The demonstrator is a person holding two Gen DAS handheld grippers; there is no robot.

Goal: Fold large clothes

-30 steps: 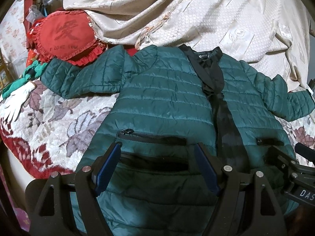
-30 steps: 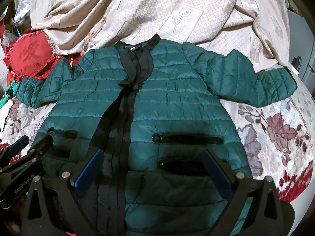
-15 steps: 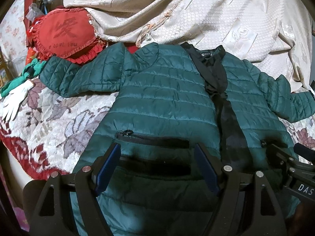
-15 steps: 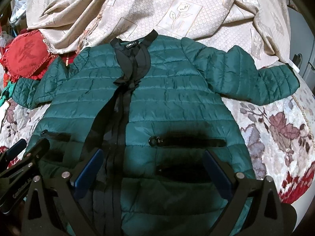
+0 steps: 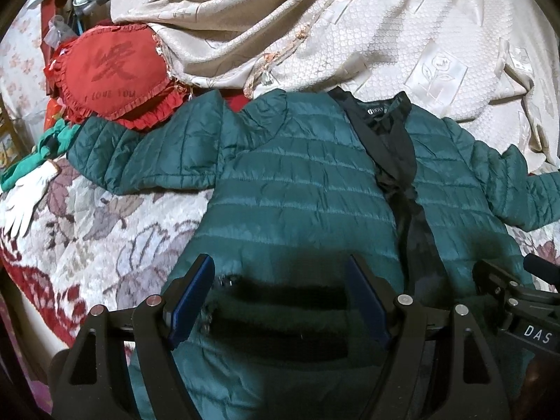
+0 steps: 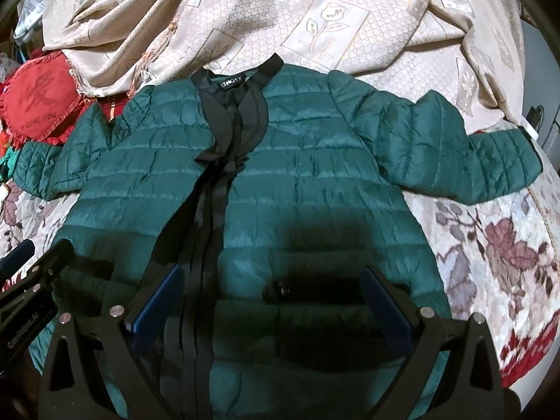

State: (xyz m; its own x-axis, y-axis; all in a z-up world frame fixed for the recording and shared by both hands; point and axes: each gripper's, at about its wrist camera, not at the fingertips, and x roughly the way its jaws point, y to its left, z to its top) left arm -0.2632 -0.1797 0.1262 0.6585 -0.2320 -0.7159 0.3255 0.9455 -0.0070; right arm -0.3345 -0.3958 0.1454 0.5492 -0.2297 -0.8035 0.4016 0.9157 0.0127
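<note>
On the floral blanket (image 5: 105, 224), a glossy quilted green jacket (image 5: 301, 189) lies flat.

Jacket (image 5: 301, 189): quilted green cloth w/ slight sheen, matt black trim. Bedspread (image 6: 350, 10): embossed satiny beige fabric.

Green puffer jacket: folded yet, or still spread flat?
Spread flat, not folded. The green puffer jacket lies front up on the bed, both sleeves stretched sideways, with no part turned over.
</note>
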